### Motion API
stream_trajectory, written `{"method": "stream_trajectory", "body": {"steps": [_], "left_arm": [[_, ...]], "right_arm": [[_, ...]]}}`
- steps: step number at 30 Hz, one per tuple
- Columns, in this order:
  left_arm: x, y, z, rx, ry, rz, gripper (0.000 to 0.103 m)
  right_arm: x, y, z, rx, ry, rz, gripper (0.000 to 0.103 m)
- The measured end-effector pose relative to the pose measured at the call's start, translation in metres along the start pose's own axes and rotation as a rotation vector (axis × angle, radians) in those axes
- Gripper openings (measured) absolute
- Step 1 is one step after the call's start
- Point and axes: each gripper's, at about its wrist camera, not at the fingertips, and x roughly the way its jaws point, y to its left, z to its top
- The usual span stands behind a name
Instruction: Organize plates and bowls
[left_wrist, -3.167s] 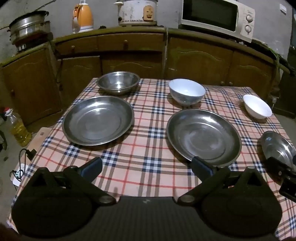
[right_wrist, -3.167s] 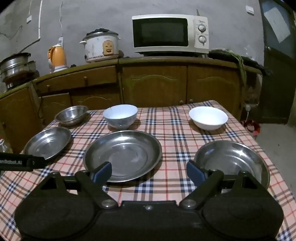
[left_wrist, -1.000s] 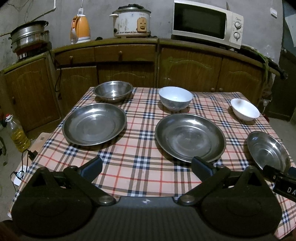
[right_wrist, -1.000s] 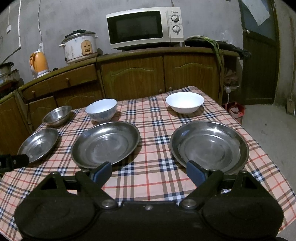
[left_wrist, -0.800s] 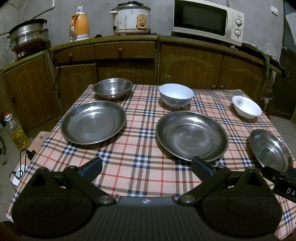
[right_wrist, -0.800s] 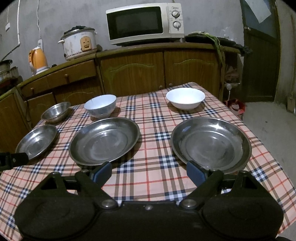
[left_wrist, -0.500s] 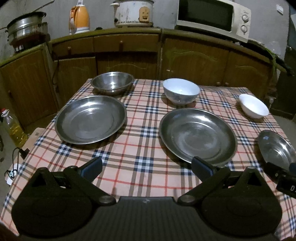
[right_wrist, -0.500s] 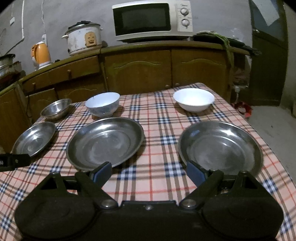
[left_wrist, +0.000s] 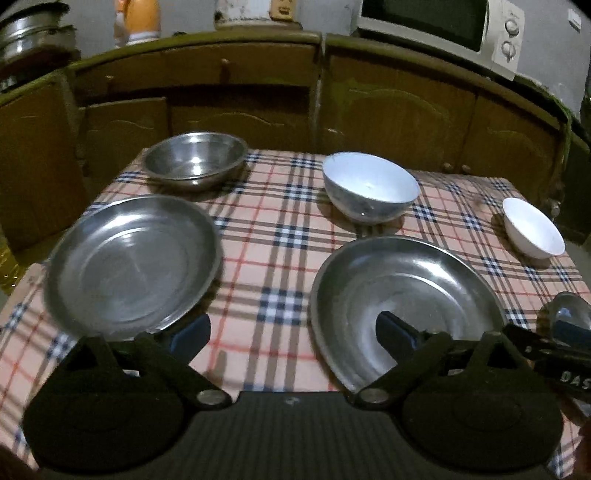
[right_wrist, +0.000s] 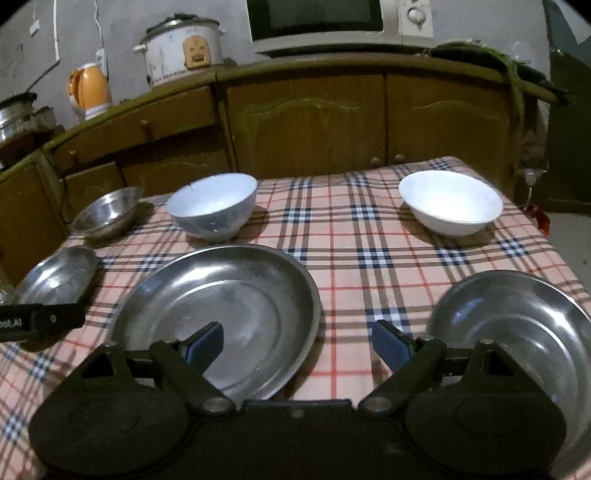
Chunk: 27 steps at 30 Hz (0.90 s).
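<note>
Three steel plates lie in a row on the plaid table: left plate (left_wrist: 133, 258), middle plate (left_wrist: 402, 295) (right_wrist: 221, 306), right plate (right_wrist: 517, 332). Behind them stand a steel bowl (left_wrist: 195, 160), a blue-white bowl (left_wrist: 369, 184) (right_wrist: 214, 206) and a white bowl (right_wrist: 450, 206). My left gripper (left_wrist: 293, 336) hovers between the left and middle plates, its jaws closing slightly over bare cloth, its right finger over the middle plate's rim. My right gripper (right_wrist: 295, 343) is open, with its left finger above the middle plate and its right finger beside the right plate.
The plaid tablecloth (left_wrist: 280, 240) covers the whole table. Brown cabinets (right_wrist: 306, 122) run behind it, carrying a microwave (right_wrist: 332, 18), a rice cooker (right_wrist: 181, 48) and an orange kettle (right_wrist: 88, 88). Each gripper's body shows at the edge of the other's view.
Both grippers have moved forward and lower toward the table, so the plates look larger and nearer. The left gripper's fingers have drawn in slightly. No dish has moved.
</note>
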Motion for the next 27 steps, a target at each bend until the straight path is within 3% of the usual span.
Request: {"method": "stream_trajectory", "body": {"steps": [5, 9, 11, 13, 14, 15, 27], "left_arm": [[0.033, -0.007, 0.007, 0.031, 0.038, -0.013, 0.078], [0.057, -0.005, 0.011, 0.031, 0.080, -0.013, 0.055], [0.067, -0.004, 0.014, 0.029, 0.097, -0.025, 0.044], [0.073, -0.003, 0.014, 0.035, 0.107, -0.047, 0.026], [0.076, -0.003, 0.014, 0.039, 0.108, -0.064, 0.023], [0.078, -0.004, 0.014, 0.039, 0.109, -0.082, 0.020], [0.056, -0.008, 0.016, 0.056, 0.061, -0.063, 0.017]], "right_arm": [[0.039, -0.008, 0.004, 0.040, 0.061, -0.005, 0.102], [0.057, -0.014, 0.005, 0.076, 0.082, 0.020, 0.099], [0.062, -0.013, 0.005, 0.079, 0.086, 0.026, 0.086], [0.069, -0.012, 0.005, 0.085, 0.102, 0.038, 0.058], [0.071, -0.011, 0.004, 0.083, 0.096, 0.037, 0.053], [0.072, -0.009, 0.005, 0.078, 0.092, 0.040, 0.040], [0.051, -0.008, 0.006, 0.092, 0.052, 0.034, 0.030]]}}
